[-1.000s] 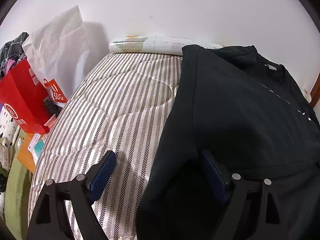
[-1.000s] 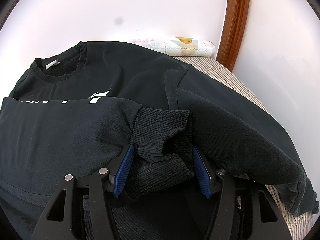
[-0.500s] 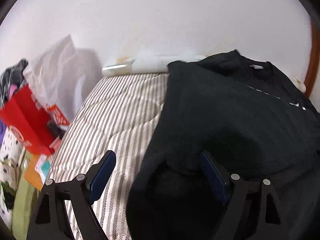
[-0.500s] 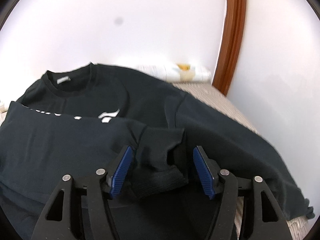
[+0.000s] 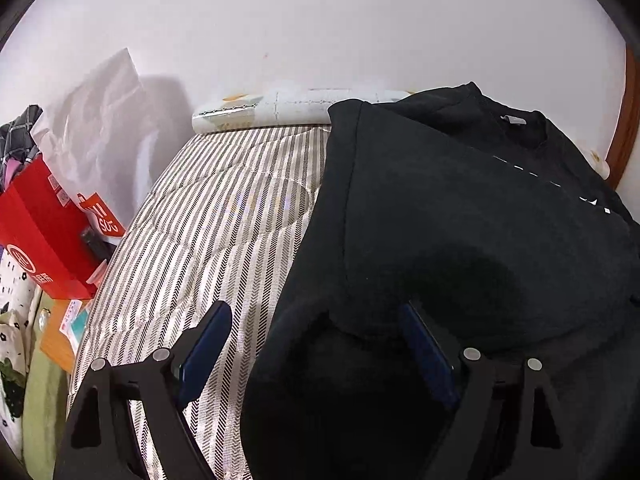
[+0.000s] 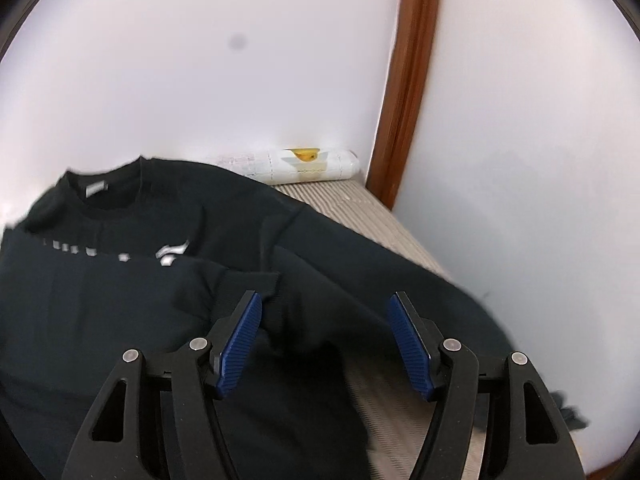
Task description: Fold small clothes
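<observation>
A black sweatshirt (image 5: 460, 220) with white chest print lies on a striped mattress (image 5: 208, 232); its left side is folded over the body. It also shows in the right wrist view (image 6: 120, 280), with the folded sleeve's ribbed cuff (image 6: 256, 288) lying on the chest. My left gripper (image 5: 316, 344) is open, over the sweatshirt's folded left edge, holding nothing. My right gripper (image 6: 324, 340) is open and empty, just above the cuff and the other sleeve (image 6: 380, 280).
A rolled white pillow (image 5: 272, 108) lies against the far wall. A red bag (image 5: 44, 224) and a white bag (image 5: 96, 128) stand left of the mattress. A brown wooden post (image 6: 408, 80) and a wall close the right side.
My right gripper has opened wider, let go of the ribbed cuff and lifted back from it. My left gripper has stayed open over the folded edge and shifted slightly.
</observation>
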{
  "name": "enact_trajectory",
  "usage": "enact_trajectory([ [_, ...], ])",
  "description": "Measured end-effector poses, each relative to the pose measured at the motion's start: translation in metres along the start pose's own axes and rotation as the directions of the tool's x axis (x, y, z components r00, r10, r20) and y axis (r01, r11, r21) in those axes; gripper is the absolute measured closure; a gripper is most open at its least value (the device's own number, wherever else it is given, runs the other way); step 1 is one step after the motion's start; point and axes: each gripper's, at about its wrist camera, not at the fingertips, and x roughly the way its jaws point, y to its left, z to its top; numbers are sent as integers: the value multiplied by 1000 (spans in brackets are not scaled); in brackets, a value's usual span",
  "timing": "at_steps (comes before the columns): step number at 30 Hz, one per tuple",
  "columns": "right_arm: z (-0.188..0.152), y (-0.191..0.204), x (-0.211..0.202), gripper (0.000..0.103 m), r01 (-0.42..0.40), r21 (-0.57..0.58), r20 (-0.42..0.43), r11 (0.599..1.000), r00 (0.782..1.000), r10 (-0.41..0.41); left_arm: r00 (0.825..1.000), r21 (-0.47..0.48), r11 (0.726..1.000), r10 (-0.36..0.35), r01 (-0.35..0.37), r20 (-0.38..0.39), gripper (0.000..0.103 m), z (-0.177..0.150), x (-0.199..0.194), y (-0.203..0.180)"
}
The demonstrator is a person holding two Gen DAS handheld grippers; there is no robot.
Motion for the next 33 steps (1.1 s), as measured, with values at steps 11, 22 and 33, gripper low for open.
enact_trajectory([
  [11,-50,-59,-20,41,46,-137,-47,990,998,-53,1000,-6,1000,-5,5,-7,18,0,1,1],
  [22,-46,-32,-18,38,-124,-181,-71,976,991,113,999,-25,999,-26,25,-23,17,0,5,6],
  [33,-31,-2,61,46,-137,-128,-225,982,969,105,999,-24,999,-24,23,-24,17,0,5,6],
])
